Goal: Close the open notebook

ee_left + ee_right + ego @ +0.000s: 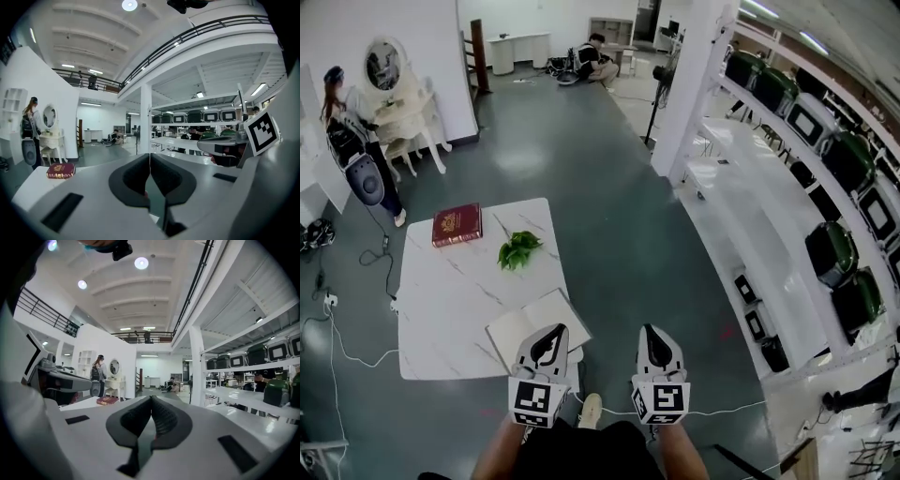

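Observation:
The open notebook (523,325) lies with pale blank pages at the near right corner of the white marble table (441,300). My left gripper (551,331) hovers over the notebook's near right part, its jaws shut with nothing between them (150,157). To its right, off the table and above the dark floor, my right gripper (652,330) is also shut and empty (151,399). Both point away from me, nearly level. The notebook does not show in either gripper view.
A red book (457,224) and a sprig of green leaves (518,249) lie at the table's far end. White shelves with green-black machines (830,253) run along the right. A white column (689,84) stands ahead, and a person (356,122) stands by a dressing table at the left.

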`<state>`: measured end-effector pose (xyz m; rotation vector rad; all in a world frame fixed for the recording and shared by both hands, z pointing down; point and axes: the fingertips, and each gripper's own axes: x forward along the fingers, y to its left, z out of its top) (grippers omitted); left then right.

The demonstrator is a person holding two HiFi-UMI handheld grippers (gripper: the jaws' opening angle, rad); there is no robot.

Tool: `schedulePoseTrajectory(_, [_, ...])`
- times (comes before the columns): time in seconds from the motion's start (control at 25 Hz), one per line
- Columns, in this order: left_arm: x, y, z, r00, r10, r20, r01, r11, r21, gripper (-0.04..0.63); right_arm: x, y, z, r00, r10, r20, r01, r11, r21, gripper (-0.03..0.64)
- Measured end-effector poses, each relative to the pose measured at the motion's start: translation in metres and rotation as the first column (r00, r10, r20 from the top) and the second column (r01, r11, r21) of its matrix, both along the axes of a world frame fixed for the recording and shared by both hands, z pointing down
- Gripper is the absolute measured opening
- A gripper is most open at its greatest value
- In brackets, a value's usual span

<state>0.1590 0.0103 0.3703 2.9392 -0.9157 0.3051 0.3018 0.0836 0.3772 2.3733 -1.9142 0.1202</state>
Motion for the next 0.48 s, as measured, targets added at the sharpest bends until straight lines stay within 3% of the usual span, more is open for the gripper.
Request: schedulePoseTrajectory(0.48, [-0.031,-0.031,0.019,0.971,-0.238,0.029,0.238,0.971,-0.007,0.025,-0.015,-0.062,0.021,0.972,-0.232,0.029,0.232,0.973,-0.009,0.017])
